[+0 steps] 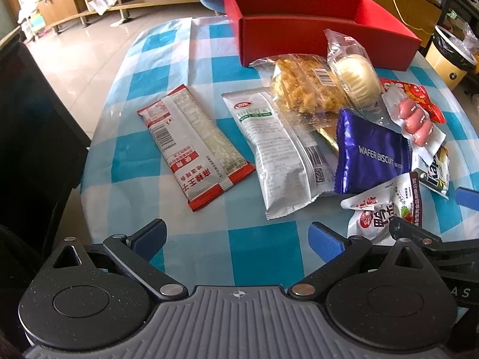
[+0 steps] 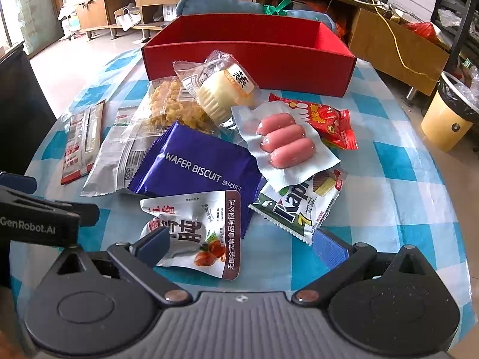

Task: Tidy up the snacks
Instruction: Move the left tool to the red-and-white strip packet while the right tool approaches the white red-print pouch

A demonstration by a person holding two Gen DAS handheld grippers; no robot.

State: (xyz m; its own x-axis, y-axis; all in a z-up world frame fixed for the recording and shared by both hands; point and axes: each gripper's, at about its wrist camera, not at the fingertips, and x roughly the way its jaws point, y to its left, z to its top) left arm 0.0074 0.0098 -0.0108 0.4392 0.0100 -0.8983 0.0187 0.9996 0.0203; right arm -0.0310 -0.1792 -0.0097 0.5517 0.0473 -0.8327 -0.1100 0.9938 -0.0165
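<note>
An empty red box [image 1: 323, 40] [image 2: 248, 56] stands at the far side of the checkered table. Snack packs lie in front of it: a red-and-white sachet [image 1: 194, 146], a silver pack [image 1: 281, 149], a purple wafer biscuit pack [image 1: 371, 152] [image 2: 197, 164], a sausage pack [image 2: 284, 143], a cake [image 2: 227, 92], a Kapi wafer [image 2: 299, 206]. My left gripper [image 1: 238, 240] hangs open over bare cloth near the front edge. My right gripper [image 2: 242, 246] is open, with a white pouch [image 2: 200, 233] lying between its fingers.
The round table drops off at its left edge [image 1: 89, 161]. A yellow bin [image 2: 449, 113] stands on the floor to the right. Wooden shelves [image 2: 119, 9] line the back wall. The other gripper's body [image 2: 39, 218] shows at the left of the right wrist view.
</note>
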